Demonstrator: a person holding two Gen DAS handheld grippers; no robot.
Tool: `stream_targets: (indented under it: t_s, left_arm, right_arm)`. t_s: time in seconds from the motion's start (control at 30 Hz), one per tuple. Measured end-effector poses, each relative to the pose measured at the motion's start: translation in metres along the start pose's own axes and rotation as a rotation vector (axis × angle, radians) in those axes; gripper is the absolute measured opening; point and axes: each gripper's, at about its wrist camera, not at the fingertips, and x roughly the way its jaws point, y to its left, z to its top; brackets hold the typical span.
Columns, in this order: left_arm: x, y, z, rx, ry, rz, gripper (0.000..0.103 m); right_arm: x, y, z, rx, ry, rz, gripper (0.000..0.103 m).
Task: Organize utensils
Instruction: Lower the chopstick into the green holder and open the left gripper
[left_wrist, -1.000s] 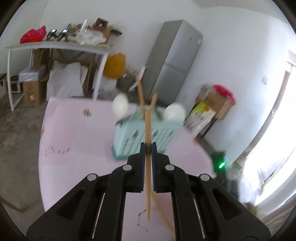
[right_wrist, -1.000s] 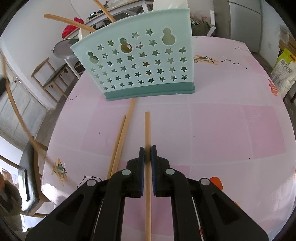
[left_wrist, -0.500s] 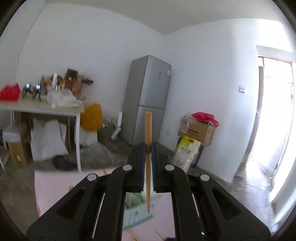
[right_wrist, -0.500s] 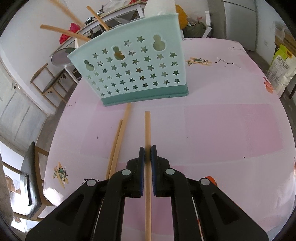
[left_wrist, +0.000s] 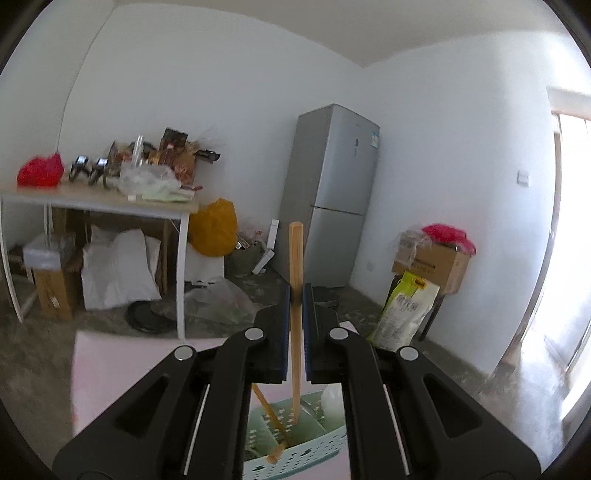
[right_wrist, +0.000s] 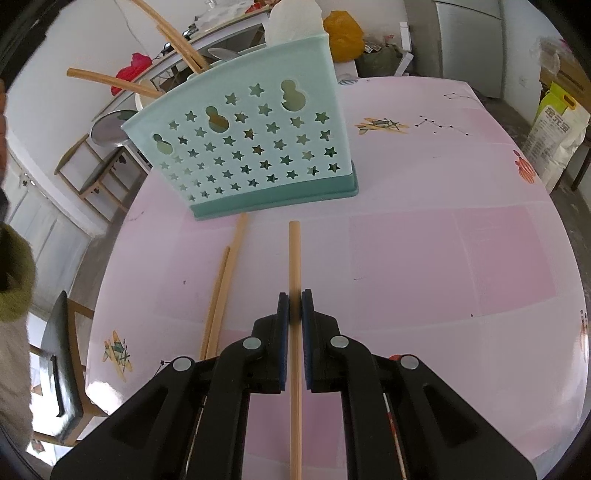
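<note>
Place: a room in a home, with bare white walls
Big things: a tall grey fridge (left_wrist: 334, 195) in the corner
Eating spot: a round pink table (right_wrist: 424, 240) with wooden chairs (right_wrist: 92, 173) beside it
Clutter: a side table (left_wrist: 99, 201) piled with stuff, bags and a cardboard box (left_wrist: 430, 264) on the floor
Floor: grey and dusty

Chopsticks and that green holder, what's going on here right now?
Someone with a gripper in each hand is sorting chopsticks into the green holder on the pink table. The left gripper is shut on one chopstick, held upright with its lower end over the holder. The right gripper is shut on a second chopstick, in front of the holder. Two loose chopsticks lie on the table beside it.
</note>
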Motion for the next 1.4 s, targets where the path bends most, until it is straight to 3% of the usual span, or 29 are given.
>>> stream_targets:
  t_s: [0.2,0.43,0.63,0.8,0.93,1.27,1.4]
  left_arm:
    - [0.015,0.020,-0.044,-0.096,0.084,0.015,0.006]
    - [-0.015,0.028,-0.055,-0.135,0.081,0.016,0.033]
    - [-0.051,0.029,-0.065,-0.102,0.105,0.033,0.048]
    - [-0.076,0.028,-0.083,-0.056,0.162,0.064,0.062]
    - [-0.083,0.028,-0.112,-0.037,0.260,0.111,0.072]
    - [-0.081,0.036,-0.173,-0.011,0.435,0.270,0.081]
    - [-0.081,0.032,-0.179,0.017,0.452,0.284,0.083]
  right_arm:
    - [0.000,0.001,-0.002,0.001,0.003,-0.003,0.007]
    - [-0.001,0.002,-0.002,-0.003,-0.003,-0.003,0.007]
    - [-0.018,0.004,0.000,-0.009,-0.052,0.007,0.007]
    - [-0.048,0.000,0.010,0.007,-0.122,0.062,0.007]
    - [-0.078,0.004,0.028,-0.022,-0.202,0.092,0.007]
    - [-0.145,0.039,0.102,-0.177,-0.455,0.146,0.007]
    - [-0.165,0.054,0.132,-0.224,-0.563,0.178,0.007]
